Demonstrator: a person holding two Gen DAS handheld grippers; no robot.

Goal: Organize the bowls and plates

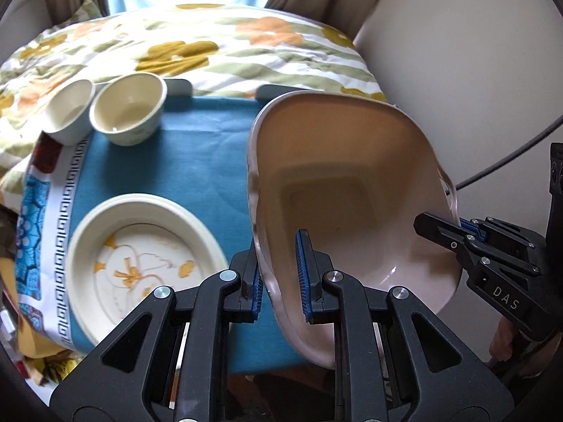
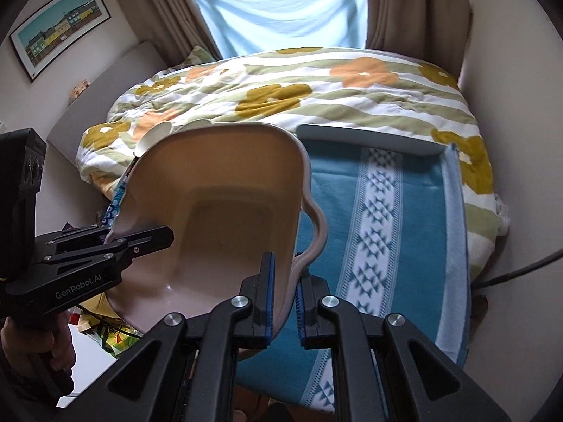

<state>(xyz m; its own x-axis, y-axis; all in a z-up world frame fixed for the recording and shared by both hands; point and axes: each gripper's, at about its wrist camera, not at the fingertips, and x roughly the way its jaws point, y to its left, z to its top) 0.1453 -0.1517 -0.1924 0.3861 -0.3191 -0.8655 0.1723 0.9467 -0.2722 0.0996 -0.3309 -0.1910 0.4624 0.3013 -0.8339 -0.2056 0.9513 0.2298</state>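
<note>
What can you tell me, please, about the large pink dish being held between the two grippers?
The large, glossy pink ceramic-looking dish is squarish with rounded corners, a wavy handle-like rim and a deep, empty rectangular well. It is lifted and tilted above the blue patterned cloth. The left gripper clamps one rim and the right gripper the opposite rim, each with one of its fingers inside and one outside.
</note>
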